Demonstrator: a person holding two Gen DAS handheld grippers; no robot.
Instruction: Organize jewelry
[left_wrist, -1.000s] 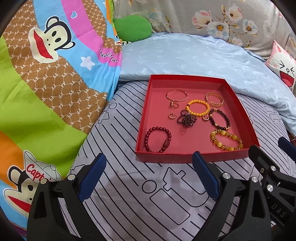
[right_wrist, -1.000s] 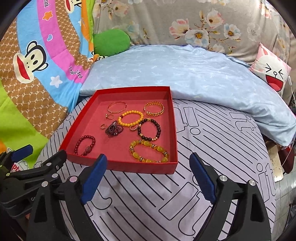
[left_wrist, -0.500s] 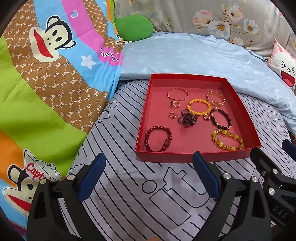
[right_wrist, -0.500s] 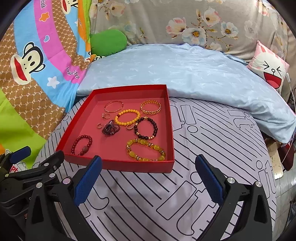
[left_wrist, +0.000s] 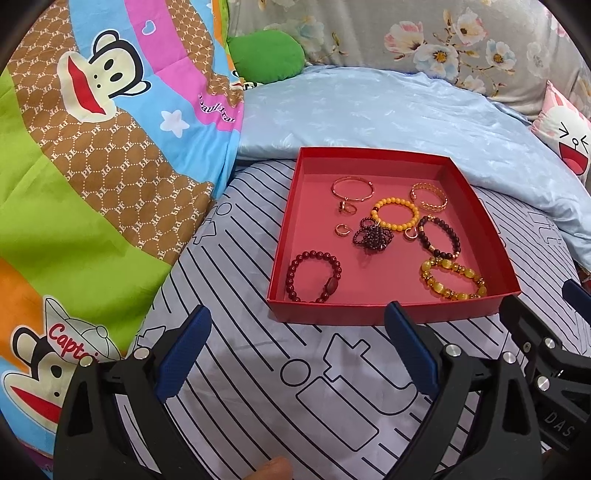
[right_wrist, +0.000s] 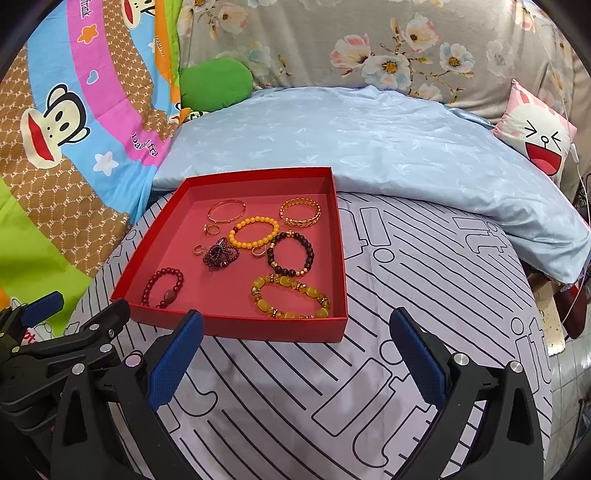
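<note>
A shallow red tray (left_wrist: 399, 316) (right_wrist: 236, 326) lies on a grey striped bed cover. In it are a dark red bead bracelet (left_wrist: 314, 275) (right_wrist: 163, 288), a yellow stone bracelet (left_wrist: 452, 282) (right_wrist: 290, 296), a black bead bracelet (left_wrist: 439, 236) (right_wrist: 290, 254), an orange bead bracelet (left_wrist: 394, 214) (right_wrist: 253, 231), a thin gold bangle (left_wrist: 352, 188) (right_wrist: 226, 211), a gold chain bangle (left_wrist: 428, 196) (right_wrist: 300, 212), a purple bead cluster (left_wrist: 373, 238) (right_wrist: 218, 254) and small rings. My left gripper (left_wrist: 297, 349) and right gripper (right_wrist: 295, 350) are both open and empty, just in front of the tray.
A light blue quilt (left_wrist: 388, 107) (right_wrist: 369, 147) lies behind the tray. A colourful monkey-print blanket (left_wrist: 92, 166) rises on the left. A green cushion (right_wrist: 216, 85) and a pink rabbit cushion (right_wrist: 535, 136) sit at the back. The bed's right edge (right_wrist: 546, 332) drops to the floor.
Both grippers have drawn back slightly from the tray, which looks a little farther away. The right gripper has opened a bit wider. The jewelry has not moved.
</note>
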